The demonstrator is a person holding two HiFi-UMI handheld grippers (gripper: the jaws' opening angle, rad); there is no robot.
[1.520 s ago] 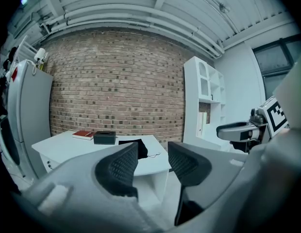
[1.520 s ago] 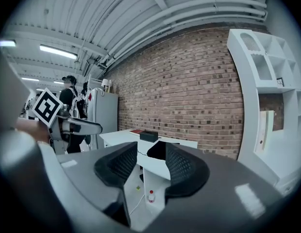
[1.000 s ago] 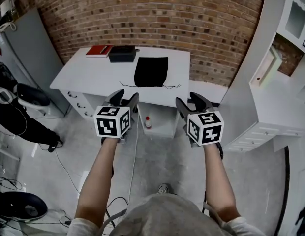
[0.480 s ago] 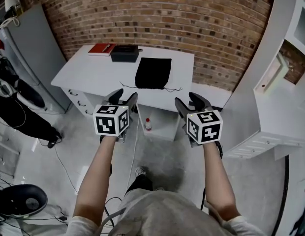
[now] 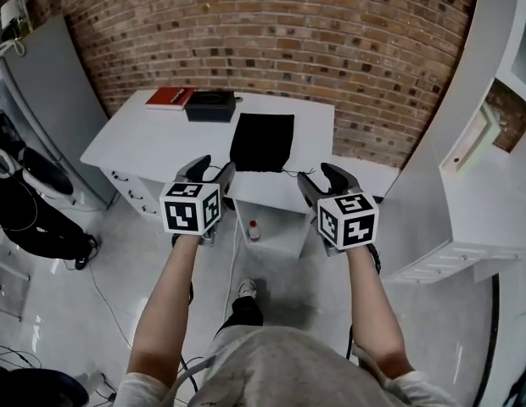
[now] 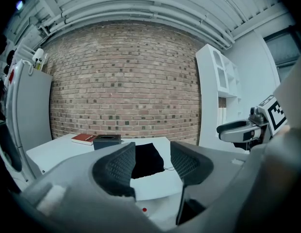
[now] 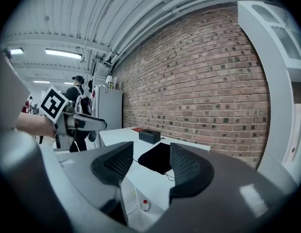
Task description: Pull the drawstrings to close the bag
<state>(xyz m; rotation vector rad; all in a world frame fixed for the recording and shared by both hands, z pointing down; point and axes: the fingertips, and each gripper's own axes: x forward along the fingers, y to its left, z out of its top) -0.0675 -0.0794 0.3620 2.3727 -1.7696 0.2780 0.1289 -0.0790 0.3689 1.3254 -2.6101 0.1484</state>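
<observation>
A black cloth bag [image 5: 262, 141] lies flat on the white bench [image 5: 153, 138], a plain dark rectangle set toward the bench's front edge and roughly at its middle. From the bag's near edge a thin dark drawstring [image 5: 290, 173] trails loose across the white top toward the right. The cord on the other side I cannot make out from the head view, because the left tool is in front of it. Whether the bag's mouth is gathered or slack I cannot tell from here.

Behind the bag, toward the back left of the bench, a black box [image 5: 210, 106] sits just beside a red book [image 5: 170, 97], both well apart from the bag. The bench stands against a brick wall [image 5: 271, 32]. A small bottle [image 5: 253, 230] with a red cap stands low down under the bench front.

The person holds both tools up in the air on this side of the bench, side by side. The left tool [image 5: 214, 168] has its two ribbed jaws spread, with nothing between them. In its own view the bag only shows far off through the gap. The right tool [image 5: 321, 175] is the same: jaws parted, gripping nothing, the bag and its cord visible beyond them. Neither tool touches the bag, the cord or the bench.
</observation>
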